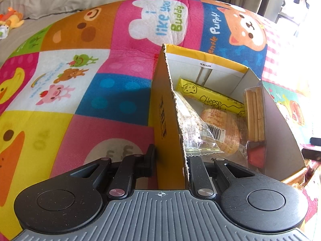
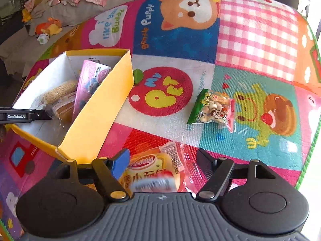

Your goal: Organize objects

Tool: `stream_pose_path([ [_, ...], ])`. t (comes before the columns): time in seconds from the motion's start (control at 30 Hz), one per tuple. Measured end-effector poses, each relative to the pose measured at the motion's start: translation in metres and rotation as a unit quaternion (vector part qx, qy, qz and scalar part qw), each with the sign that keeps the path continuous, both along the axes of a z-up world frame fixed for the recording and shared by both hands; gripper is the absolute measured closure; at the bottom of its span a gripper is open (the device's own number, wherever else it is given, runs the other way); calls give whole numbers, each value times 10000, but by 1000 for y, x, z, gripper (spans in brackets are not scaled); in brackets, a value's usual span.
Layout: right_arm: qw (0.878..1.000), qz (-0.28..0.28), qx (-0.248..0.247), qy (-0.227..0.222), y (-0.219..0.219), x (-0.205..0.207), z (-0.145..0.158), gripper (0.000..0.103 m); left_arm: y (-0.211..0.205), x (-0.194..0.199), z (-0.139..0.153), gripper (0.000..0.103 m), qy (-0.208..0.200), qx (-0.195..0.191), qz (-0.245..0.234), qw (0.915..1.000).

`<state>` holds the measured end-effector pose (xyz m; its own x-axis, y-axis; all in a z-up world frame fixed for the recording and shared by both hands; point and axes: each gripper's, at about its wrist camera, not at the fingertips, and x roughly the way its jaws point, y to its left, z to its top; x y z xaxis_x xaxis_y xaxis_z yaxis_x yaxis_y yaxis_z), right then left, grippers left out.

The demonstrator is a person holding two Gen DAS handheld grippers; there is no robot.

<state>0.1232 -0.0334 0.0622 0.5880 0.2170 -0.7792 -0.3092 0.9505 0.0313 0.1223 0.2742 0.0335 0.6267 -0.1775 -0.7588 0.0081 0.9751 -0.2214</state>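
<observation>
A yellow cardboard box (image 1: 164,108) stands on the colourful play mat. My left gripper (image 1: 170,160) is shut on the box's near wall, one finger outside, one inside. Inside the box lie a yellow cheese snack pack (image 1: 208,98), a round bun in clear wrap (image 1: 220,128) and a pack of biscuit sticks (image 1: 255,112). In the right wrist view the box (image 2: 100,108) is at the left. My right gripper (image 2: 162,160) is open around a wrapped bun packet (image 2: 154,172) lying on the mat. A green snack bag (image 2: 212,108) lies further out on the mat.
The play mat (image 2: 250,40) spreads in all directions. A beige sofa with baby clothes and a plush toy (image 2: 49,28) stands at the back left. The left gripper's finger (image 2: 20,116) shows at the box's left side.
</observation>
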Motion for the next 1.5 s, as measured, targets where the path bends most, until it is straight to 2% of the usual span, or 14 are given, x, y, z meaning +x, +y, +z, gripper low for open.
stream_pose_path([
  [0.17,9971,-557,259,-455,-31,-2,30,20,0,0,0,86,-6,-15,15,10000],
  [0.37,9870,-1418,726,-225,-60,31,15,20,0,-1,0,86,-10,-30,27,10000],
  [0.57,9818,-1871,228,-228,-66,19,-10,20,0,-1,0,85,-19,-35,28,10000],
  [0.7,9744,-2161,-458,-426,-77,7,-14,20,0,-1,0,86,-13,-30,42,10000],
  [0.9,9788,-1927,514,-462,-82,17,11,20,-2,-1,1,86,-8,13,51,10000],
  [1.07,9788,-1783,1009,25,-57,71,1,20,-1,-1,0,86,-8,10,50,10000],
  [1.1,9775,-1831,1033,141,-52,85,-6,20,-1,-1,0,86,-9,9,49,10000],
  [1.2,9756,-2087,619,287,-41,118,-29,20,-1,-1,0,86,-16,5,43,10000],
  [1.27,9729,-2218,499,413,-39,127,-42,25,-1,-2,0,86,-27,-5,33,10000],
  [1.33,9778,-2061,273,260,-32,118,-39,47,-1,-1,0,86,-34,-5,31,10000],
  [1.5,9885,-1491,225,-151,-27,51,-5,49,0,-2,0,86,-42,-29,60,10000],
])
